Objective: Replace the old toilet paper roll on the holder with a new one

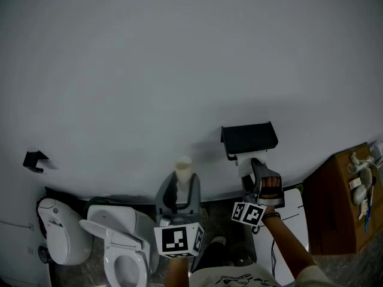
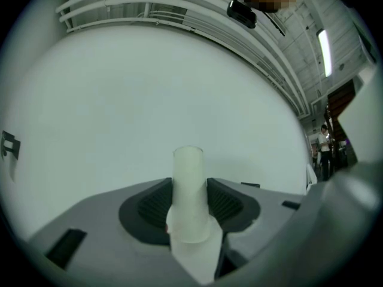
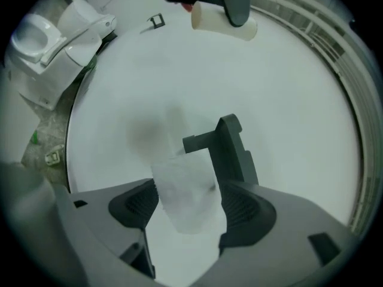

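A black toilet paper holder (image 1: 248, 139) is fixed on the pale wall; in the right gripper view the holder (image 3: 226, 147) shows just beyond the jaws. My right gripper (image 1: 261, 177) is right below it, shut on a white toilet paper roll (image 3: 187, 197) that sits between its pads. The roll (image 1: 245, 164) is close under the holder. To the left, my left gripper (image 1: 179, 190) is shut on a bare cardboard tube (image 1: 183, 170), which stands upright and away from the holder. The tube (image 2: 189, 190) fills the gap between the left jaws. The tube (image 3: 220, 24) also appears at the top of the right gripper view.
Two white toilets (image 1: 117, 250) (image 1: 56, 234) stand at the lower left against the wall. A small black fitting (image 1: 35, 160) is on the wall at the far left. A brown cabinet (image 1: 339, 203) stands at the right, with a white panel (image 1: 294, 215) beside it.
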`<action>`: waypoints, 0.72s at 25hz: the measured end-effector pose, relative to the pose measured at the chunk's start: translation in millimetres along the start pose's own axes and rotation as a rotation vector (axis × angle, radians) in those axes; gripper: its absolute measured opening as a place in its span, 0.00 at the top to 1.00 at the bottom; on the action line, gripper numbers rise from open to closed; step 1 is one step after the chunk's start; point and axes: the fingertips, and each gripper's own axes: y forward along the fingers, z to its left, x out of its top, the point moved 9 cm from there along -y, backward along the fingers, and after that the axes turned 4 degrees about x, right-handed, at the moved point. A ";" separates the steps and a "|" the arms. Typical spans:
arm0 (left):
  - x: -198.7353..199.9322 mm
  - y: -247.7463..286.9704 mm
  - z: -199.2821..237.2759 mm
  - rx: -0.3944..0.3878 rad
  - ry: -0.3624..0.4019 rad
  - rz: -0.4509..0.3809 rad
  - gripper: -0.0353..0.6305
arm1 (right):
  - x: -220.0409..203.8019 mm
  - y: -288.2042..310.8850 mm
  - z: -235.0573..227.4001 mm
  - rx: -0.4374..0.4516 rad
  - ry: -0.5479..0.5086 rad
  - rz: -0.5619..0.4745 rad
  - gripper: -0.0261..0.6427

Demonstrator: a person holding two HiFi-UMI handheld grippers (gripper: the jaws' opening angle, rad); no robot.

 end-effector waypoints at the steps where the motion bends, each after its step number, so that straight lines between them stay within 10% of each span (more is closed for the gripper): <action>1: 0.7 -0.7 -1.5 -0.003 0.003 -0.003 0.67 | -0.8 -7.0 0.9 0.017 0.042 -0.005 0.48; 9: 10.0 -3.6 -17.7 -0.040 0.001 -0.030 0.67 | -15.8 -54.5 -17.0 0.216 0.596 -0.086 0.48; 18: 21.4 -9.3 -33.3 -0.067 -0.007 -0.073 0.67 | -50.8 -91.6 -86.4 0.116 1.162 -0.252 0.48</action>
